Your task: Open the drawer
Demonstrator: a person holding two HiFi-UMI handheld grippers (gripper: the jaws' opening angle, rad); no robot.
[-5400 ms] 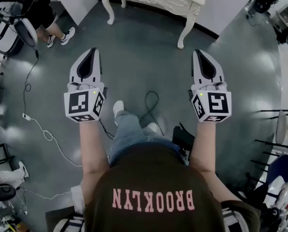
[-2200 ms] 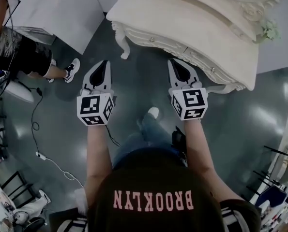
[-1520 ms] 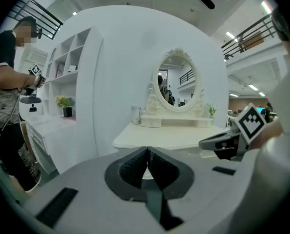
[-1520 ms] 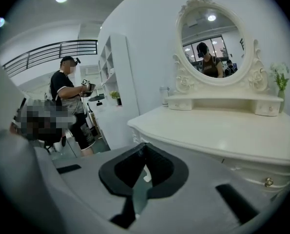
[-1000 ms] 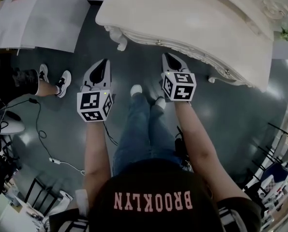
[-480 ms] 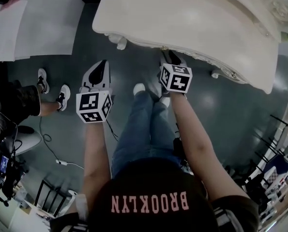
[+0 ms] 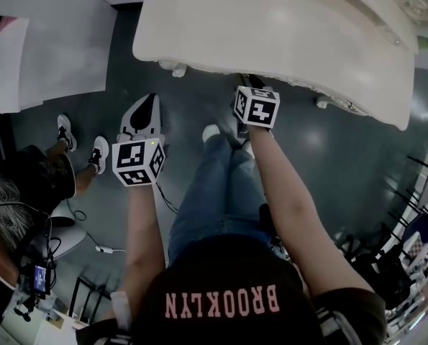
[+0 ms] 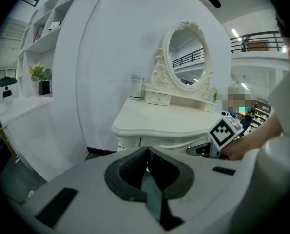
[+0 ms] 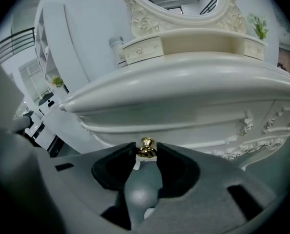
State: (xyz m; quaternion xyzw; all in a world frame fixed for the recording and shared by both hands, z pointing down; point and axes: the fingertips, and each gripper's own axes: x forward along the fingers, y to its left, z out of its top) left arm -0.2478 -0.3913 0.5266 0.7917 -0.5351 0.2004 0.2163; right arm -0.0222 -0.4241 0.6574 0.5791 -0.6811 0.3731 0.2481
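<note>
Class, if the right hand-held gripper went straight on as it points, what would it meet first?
The right hand-held gripper would probably meet the knob on the drawer first. Its jaws have just been opening; the knob sits between them.

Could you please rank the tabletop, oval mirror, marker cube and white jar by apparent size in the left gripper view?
Largest: the tabletop and the framed oval mirror look about alike, one wider, one taller.
Then the marker cube, helped by being nearer the camera.
Smallest: the white jar.
</note>
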